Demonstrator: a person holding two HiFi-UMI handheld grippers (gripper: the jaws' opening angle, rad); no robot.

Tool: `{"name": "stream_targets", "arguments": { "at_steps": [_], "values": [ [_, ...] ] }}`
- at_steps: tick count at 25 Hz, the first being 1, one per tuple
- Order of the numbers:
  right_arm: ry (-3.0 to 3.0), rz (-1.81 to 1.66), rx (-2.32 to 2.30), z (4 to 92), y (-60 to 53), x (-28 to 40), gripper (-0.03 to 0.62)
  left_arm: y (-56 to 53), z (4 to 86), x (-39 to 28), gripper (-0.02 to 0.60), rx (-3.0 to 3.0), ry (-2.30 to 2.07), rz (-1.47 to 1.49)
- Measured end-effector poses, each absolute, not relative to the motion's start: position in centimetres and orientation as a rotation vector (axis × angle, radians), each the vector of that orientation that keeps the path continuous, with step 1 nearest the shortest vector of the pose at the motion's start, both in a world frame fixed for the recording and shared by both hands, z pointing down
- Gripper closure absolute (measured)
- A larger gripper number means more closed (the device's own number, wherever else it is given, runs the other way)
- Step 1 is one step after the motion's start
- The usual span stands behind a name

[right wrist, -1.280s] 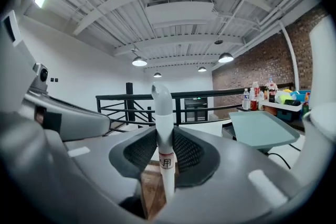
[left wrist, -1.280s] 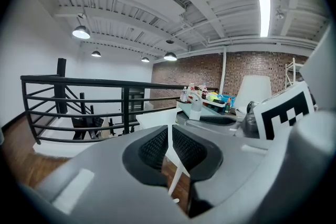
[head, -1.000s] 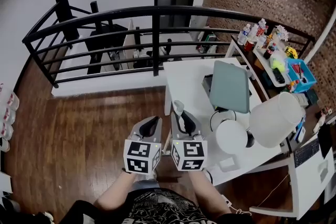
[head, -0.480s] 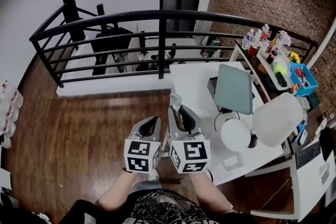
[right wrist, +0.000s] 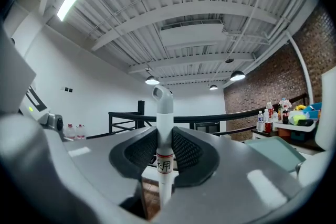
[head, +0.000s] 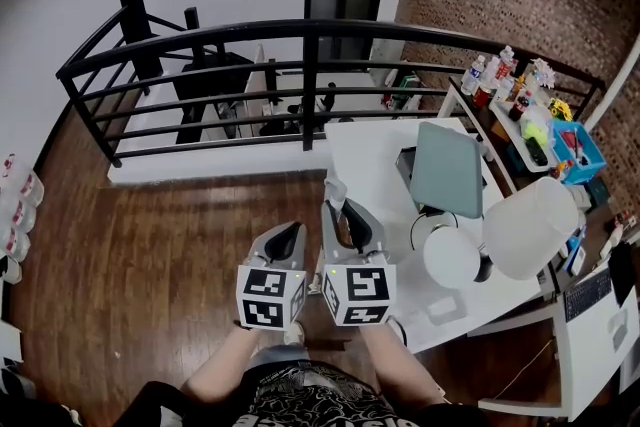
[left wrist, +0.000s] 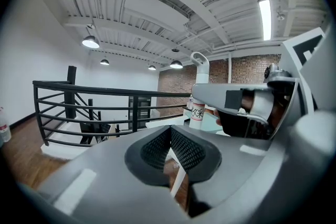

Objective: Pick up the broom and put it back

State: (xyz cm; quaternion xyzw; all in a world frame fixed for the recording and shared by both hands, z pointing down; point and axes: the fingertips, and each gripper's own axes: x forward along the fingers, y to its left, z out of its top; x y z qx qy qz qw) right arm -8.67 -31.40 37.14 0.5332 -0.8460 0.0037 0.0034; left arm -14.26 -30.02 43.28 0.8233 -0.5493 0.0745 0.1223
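The broom shows only as its white handle (head: 335, 193), which has a grey hooked cap and a label band. It stands upright between the pads of my right gripper (head: 345, 218), which is shut on it. In the right gripper view the handle (right wrist: 164, 128) rises out of the gripper (right wrist: 164, 153); the brush end is hidden below. My left gripper (head: 284, 241) hangs just left of it, shut and empty. In the left gripper view its pads (left wrist: 185, 148) meet with nothing between them, and the handle (left wrist: 198, 93) stands to the right.
A white table (head: 365, 155) lies just right of the grippers, bearing a grey-green panel (head: 445, 170), a white lamp shade (head: 525, 227) and cables. A black railing (head: 300, 35) curves across the far side. Bottles (head: 484, 75) and a blue bin (head: 578, 143) stand by the brick wall.
My right gripper has risen a little with the broom handle in it. The left gripper has shifted only slightly beside it.
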Motion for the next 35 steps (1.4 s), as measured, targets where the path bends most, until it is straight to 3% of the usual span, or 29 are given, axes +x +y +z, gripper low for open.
{"name": "stream_targets", "arguments": {
  "at_steps": [35],
  "values": [
    [-2.425, 0.344, 1.761, 52.9, -36.6, -7.4, 0.502, -33.6, 47.3, -15.7, 0.576, 2.352, -1.580, 0.318]
  ]
}}
